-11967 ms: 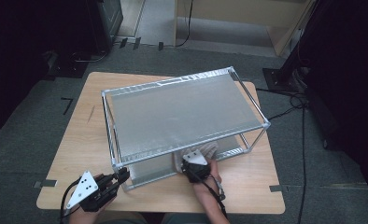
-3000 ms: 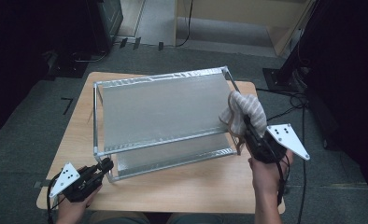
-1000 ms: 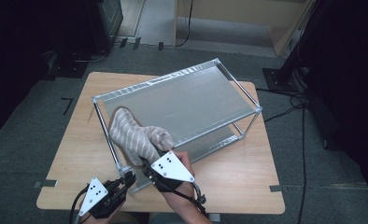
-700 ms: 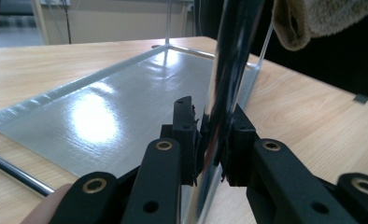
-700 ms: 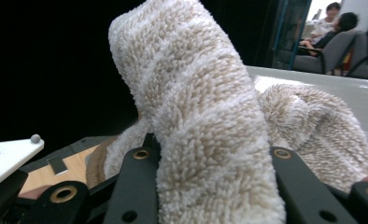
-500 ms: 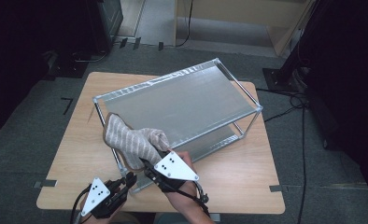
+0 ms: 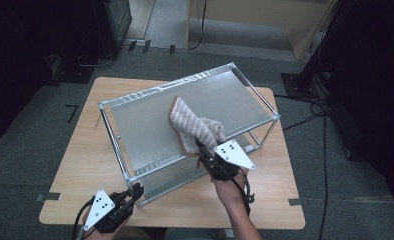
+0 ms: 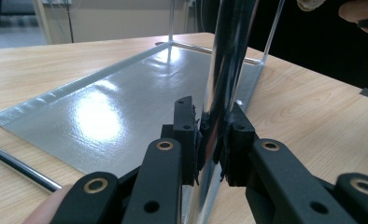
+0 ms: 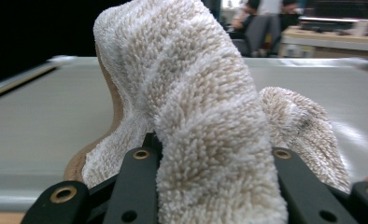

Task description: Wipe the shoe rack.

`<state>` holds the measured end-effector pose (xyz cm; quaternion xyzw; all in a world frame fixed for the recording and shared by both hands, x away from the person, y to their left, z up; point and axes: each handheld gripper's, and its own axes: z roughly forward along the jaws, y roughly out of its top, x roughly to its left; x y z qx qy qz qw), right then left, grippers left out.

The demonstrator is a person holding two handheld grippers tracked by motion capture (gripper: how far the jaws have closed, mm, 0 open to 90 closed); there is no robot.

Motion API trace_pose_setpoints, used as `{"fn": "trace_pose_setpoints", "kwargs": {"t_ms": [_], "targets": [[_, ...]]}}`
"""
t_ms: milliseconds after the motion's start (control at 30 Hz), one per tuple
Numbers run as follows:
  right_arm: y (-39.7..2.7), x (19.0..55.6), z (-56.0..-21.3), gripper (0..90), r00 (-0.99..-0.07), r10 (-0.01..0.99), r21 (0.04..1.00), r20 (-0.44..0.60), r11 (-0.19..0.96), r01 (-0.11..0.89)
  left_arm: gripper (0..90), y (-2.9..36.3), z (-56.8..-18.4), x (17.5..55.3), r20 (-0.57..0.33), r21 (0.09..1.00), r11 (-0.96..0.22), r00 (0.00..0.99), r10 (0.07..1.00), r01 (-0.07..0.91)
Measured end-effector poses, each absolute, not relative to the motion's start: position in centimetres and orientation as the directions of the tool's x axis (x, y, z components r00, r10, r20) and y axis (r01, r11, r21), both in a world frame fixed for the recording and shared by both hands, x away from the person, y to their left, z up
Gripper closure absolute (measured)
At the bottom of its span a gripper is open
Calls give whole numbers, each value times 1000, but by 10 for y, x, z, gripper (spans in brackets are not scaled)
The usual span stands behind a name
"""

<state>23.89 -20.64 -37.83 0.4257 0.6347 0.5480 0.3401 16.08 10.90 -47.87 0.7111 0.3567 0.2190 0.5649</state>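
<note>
Rack steadied on the counter by left gripper clamping its near-left post, so right gripper, gripping towel, wipes the top shelf.

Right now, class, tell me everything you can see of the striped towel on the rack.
The towel is a thick terry cloth, cream with beige stripes and a tan edge, fluffy in the right gripper view. It is bunched and folded, not spread flat. Its near end is pinched in the right gripper, whose fingers close on the pile; the rest trails away across the grey top shelf of the metal rack, resting near its middle. Nothing else touches it.
</note>
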Motion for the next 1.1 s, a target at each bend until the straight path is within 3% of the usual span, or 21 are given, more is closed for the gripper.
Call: {"fn": "trace_pose_setpoints", "kwargs": {"t_ms": [700, 900, 1100], "targets": [[-307, 285, -378, 672, -158, 987, 983, 42, -13, 184, 802, 126, -477, 166, -80, 955, -120, 625, 776, 271], [-316, 284, -379, 674, -132, 990, 983, 49, -24, 184, 800, 135, -476, 170, -85, 954, -115, 614, 784, 278], [-308, 281, -379, 680, -131, 990, 980, 48, -21, 198, 792, 137, -478, 171, -144, 951, -68, 626, 766, 302]]}}
